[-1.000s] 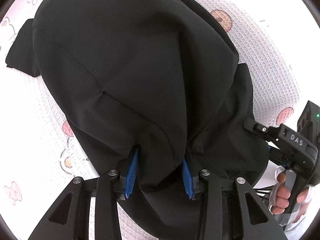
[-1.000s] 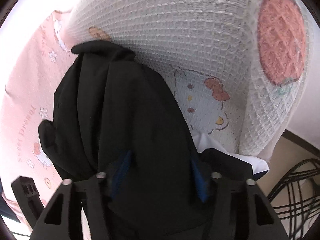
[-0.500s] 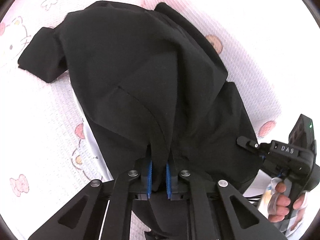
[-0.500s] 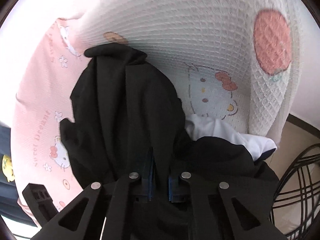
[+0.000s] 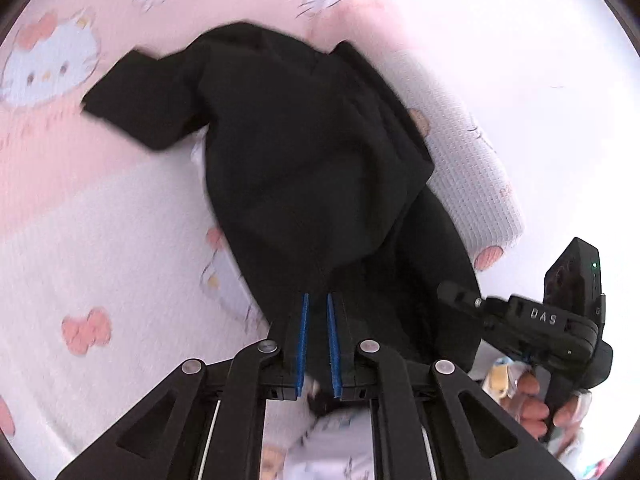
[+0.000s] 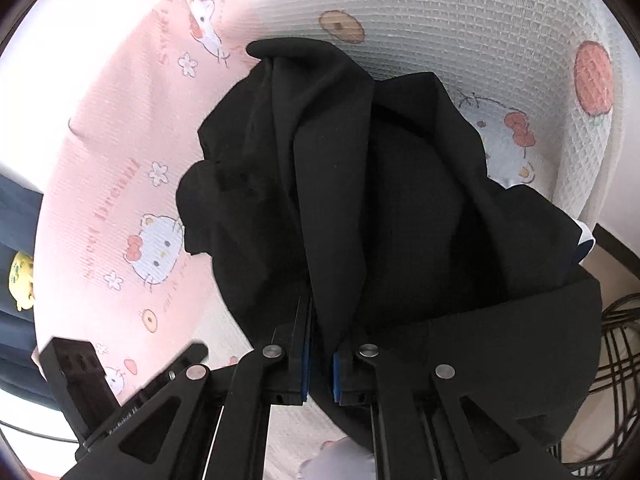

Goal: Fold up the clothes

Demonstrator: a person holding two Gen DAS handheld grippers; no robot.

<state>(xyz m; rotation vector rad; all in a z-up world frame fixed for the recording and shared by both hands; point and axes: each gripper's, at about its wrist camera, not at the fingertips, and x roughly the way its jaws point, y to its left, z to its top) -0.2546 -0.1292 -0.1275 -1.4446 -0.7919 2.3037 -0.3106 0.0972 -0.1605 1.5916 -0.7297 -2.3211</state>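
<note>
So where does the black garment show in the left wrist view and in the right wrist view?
Left wrist: black garment fills the centre, running down into the left gripper, shut on it.
Right wrist: it fills the centre and lower right, pinched by the right gripper.
Shared landmark: the pink-and-white cartoon cat blanket beneath it.

Black garment [image 5: 304, 168]; pink-and-white cartoon-cat blanket [image 5: 100, 240]; blue-lined jaws.
</note>
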